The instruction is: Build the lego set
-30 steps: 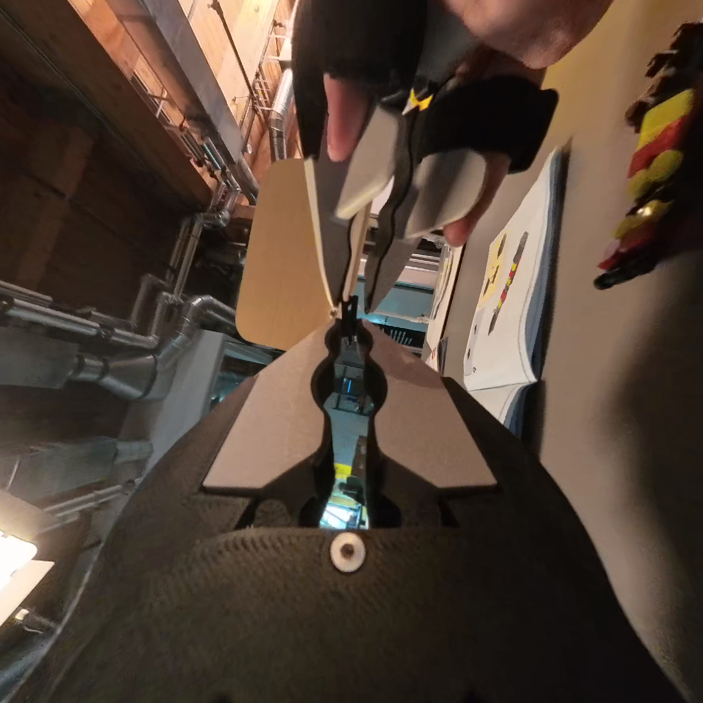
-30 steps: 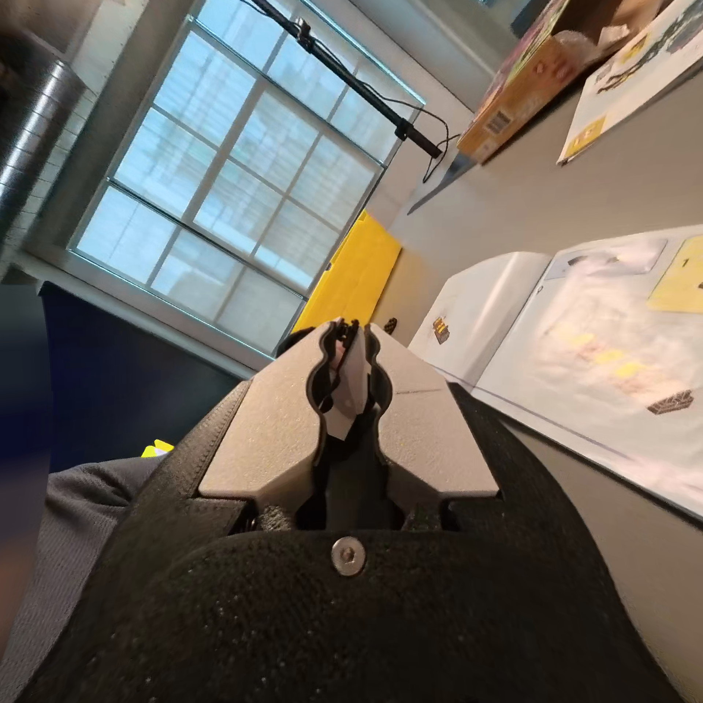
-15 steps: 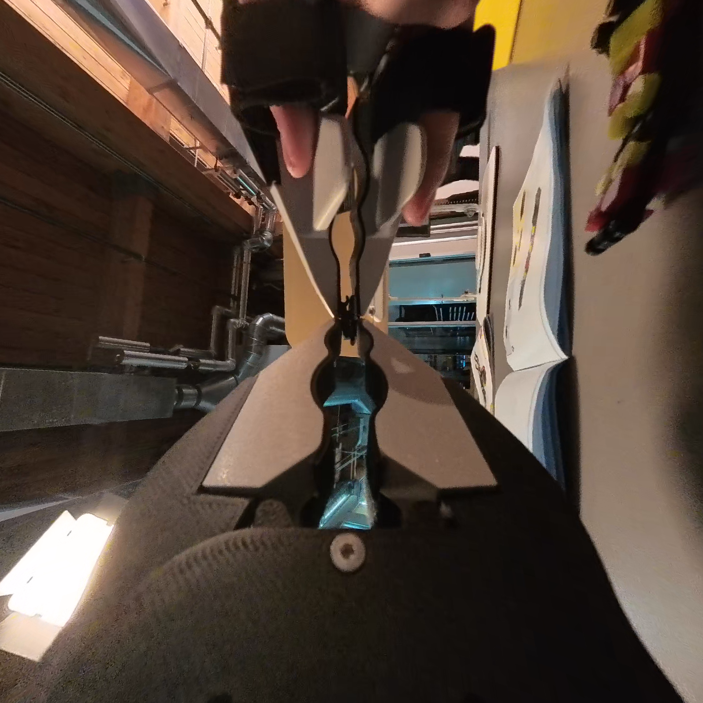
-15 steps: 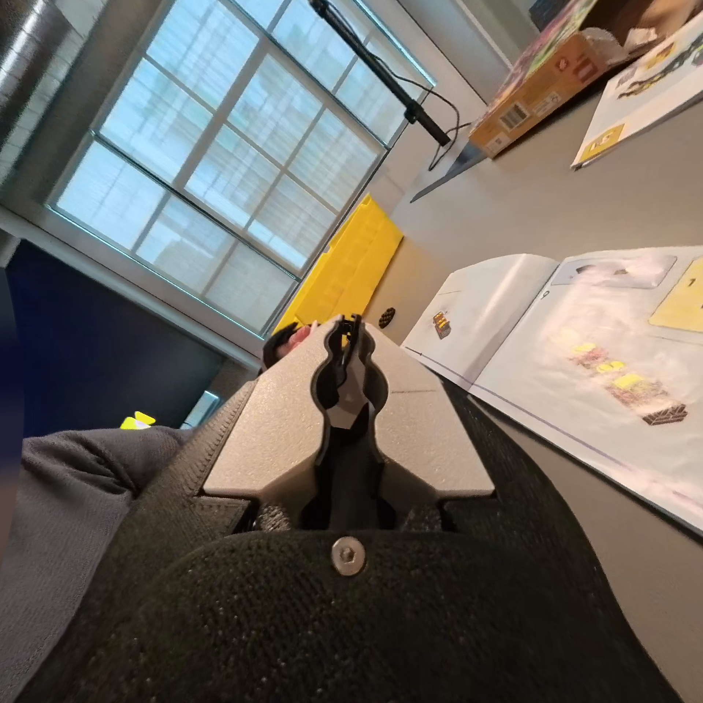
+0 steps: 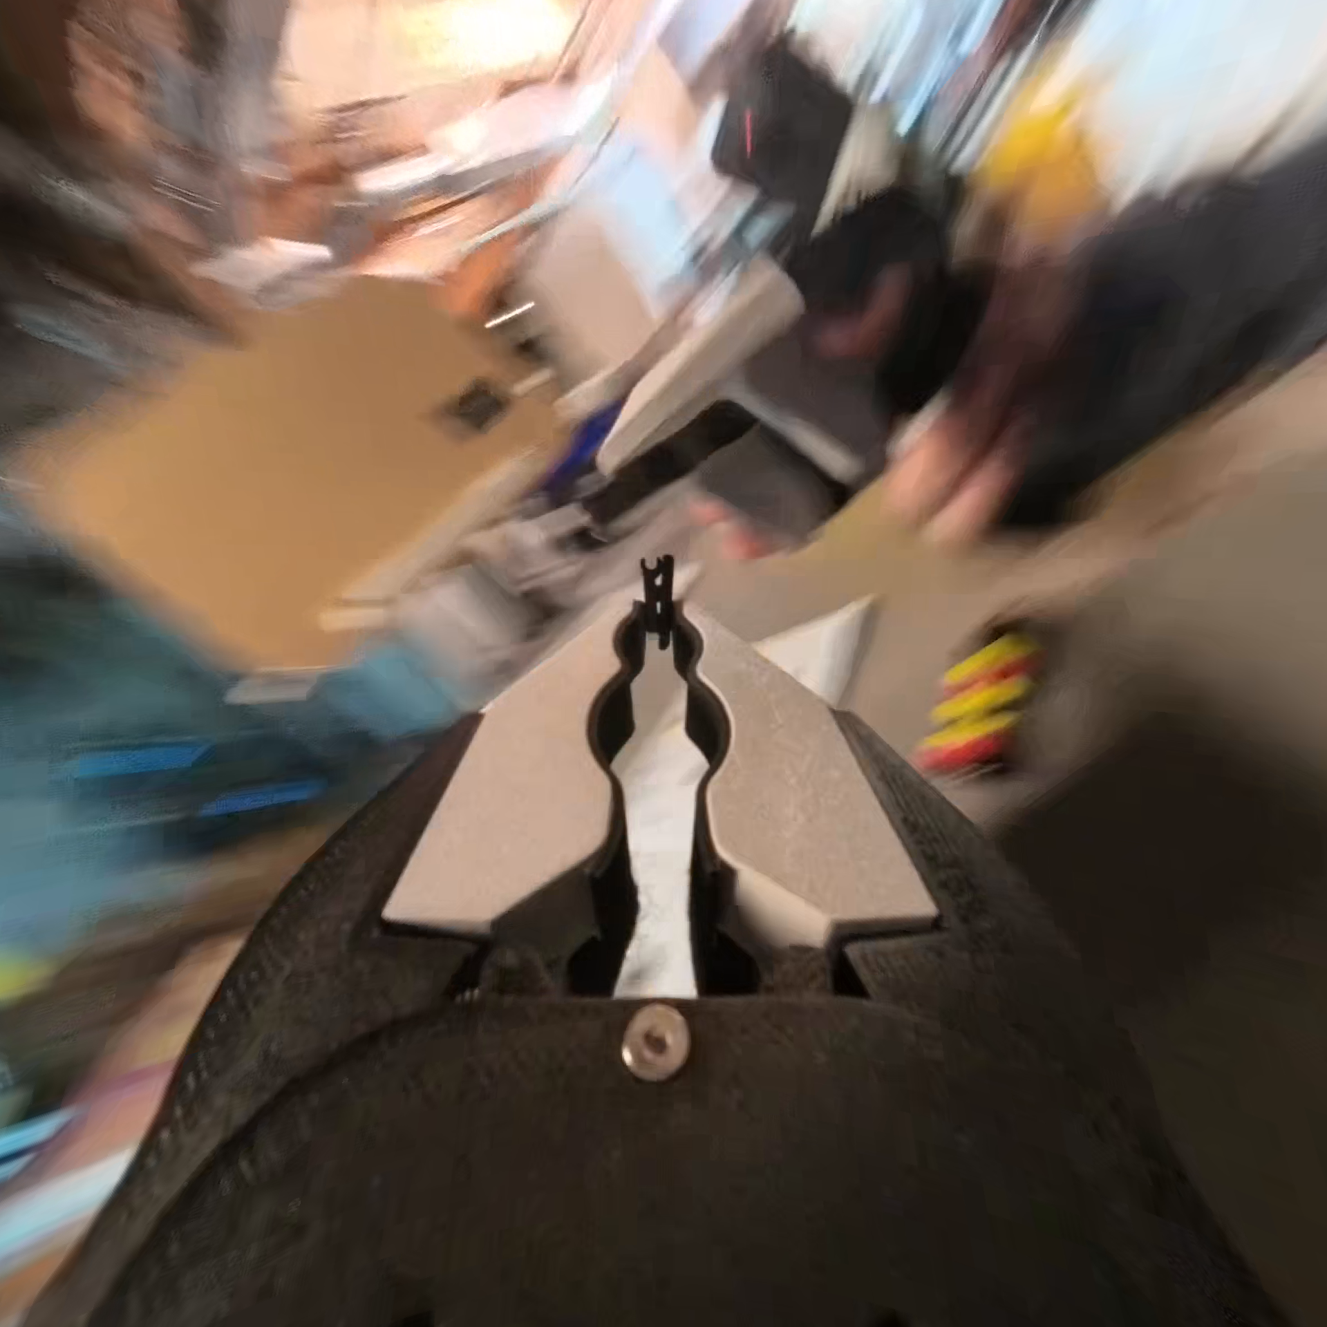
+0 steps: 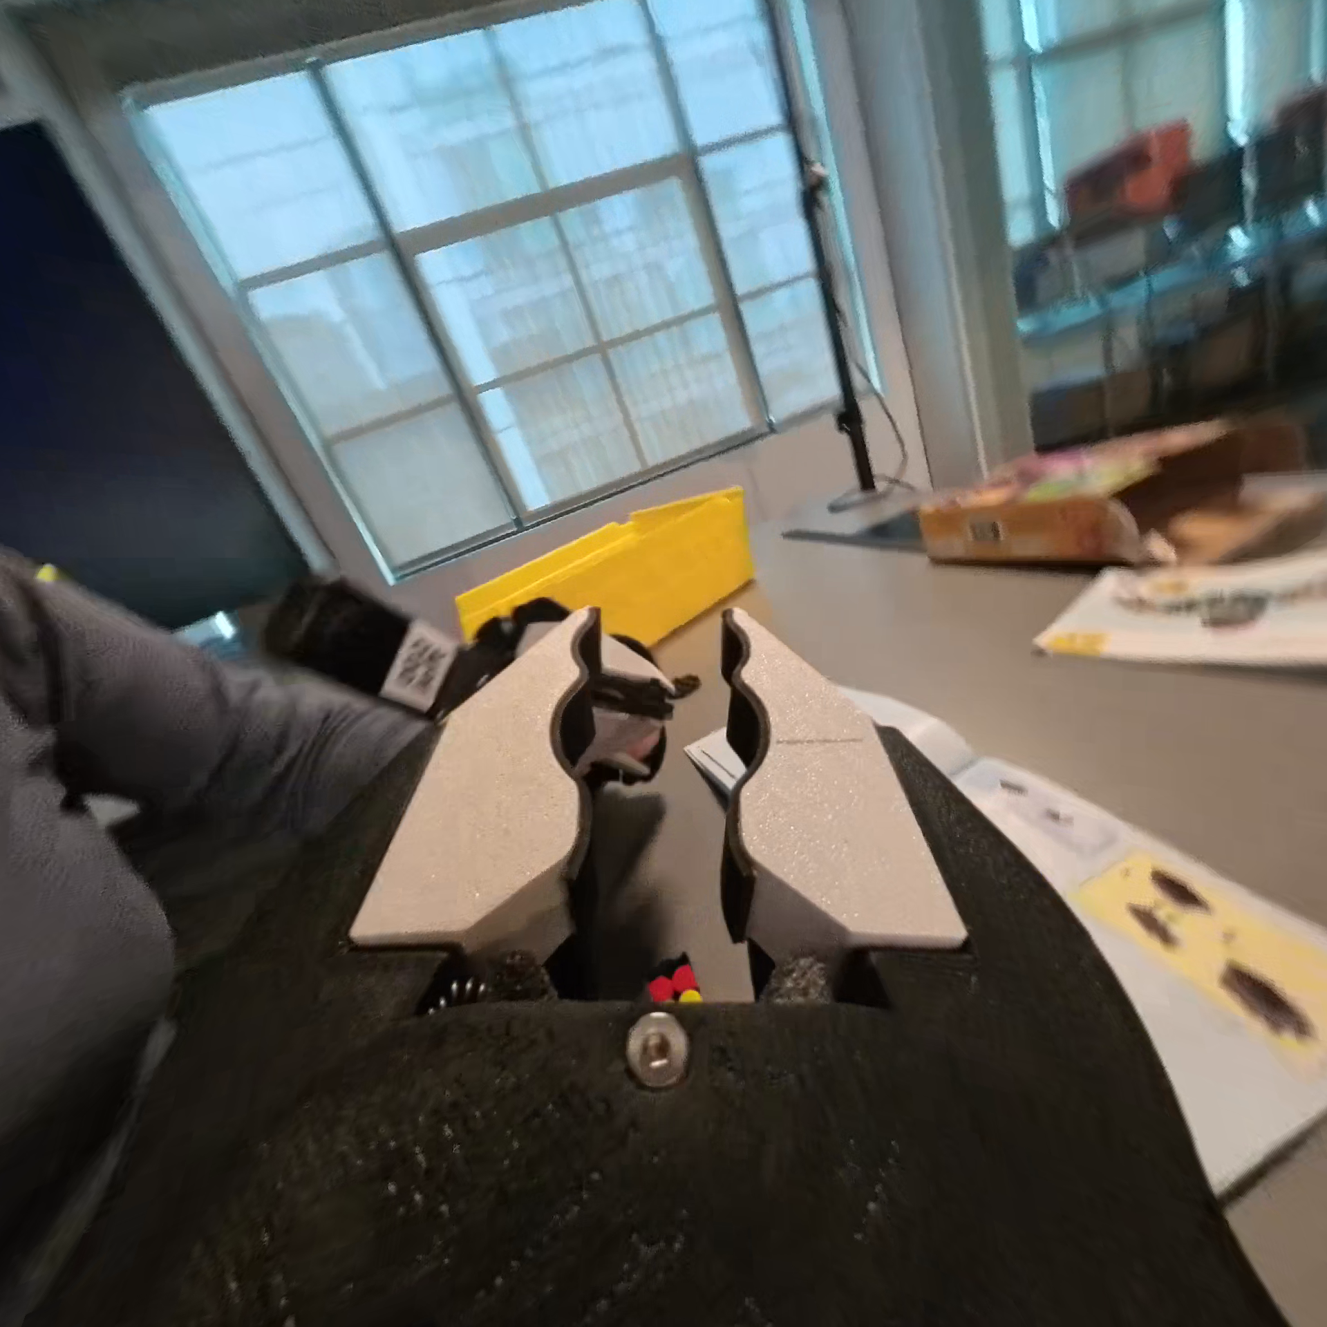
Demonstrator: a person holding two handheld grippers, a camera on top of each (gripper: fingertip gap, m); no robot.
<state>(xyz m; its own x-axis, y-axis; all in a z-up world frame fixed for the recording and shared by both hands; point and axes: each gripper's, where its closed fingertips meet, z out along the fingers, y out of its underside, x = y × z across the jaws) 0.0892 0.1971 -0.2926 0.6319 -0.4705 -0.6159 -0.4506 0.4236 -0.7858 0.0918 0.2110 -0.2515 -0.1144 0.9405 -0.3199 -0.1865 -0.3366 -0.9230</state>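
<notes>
I work over a grey table (image 6: 933, 646) in a room with a big gridded window (image 6: 503, 287) ahead of my right gripper (image 6: 657, 632) and a dark screen (image 6: 108, 359) off to its left. A yellow bin (image 6: 646, 567) lies on its side just beyond my right fingertips, and a cardboard box (image 6: 1027, 517) sits farther off to their right, with a loose leaflet (image 6: 1185, 617) nearer than it. An open instruction booklet (image 6: 1149, 933) lies under the right side of that gripper; its print and the box's label are too blurred to make out.

My right gripper is held low over the table, fingers spread wide apart with nothing between them. Red and yellow lego bricks (image 6: 673, 987) peek out beneath its base.

My left gripper (image 5: 657, 625) is pinched nearly closed on a small black lego piece (image 5: 656, 599) that sticks out past the tips. That view is badly smeared; a red-and-yellow lego stack (image 5: 980, 704) shows to its right on the table.
</notes>
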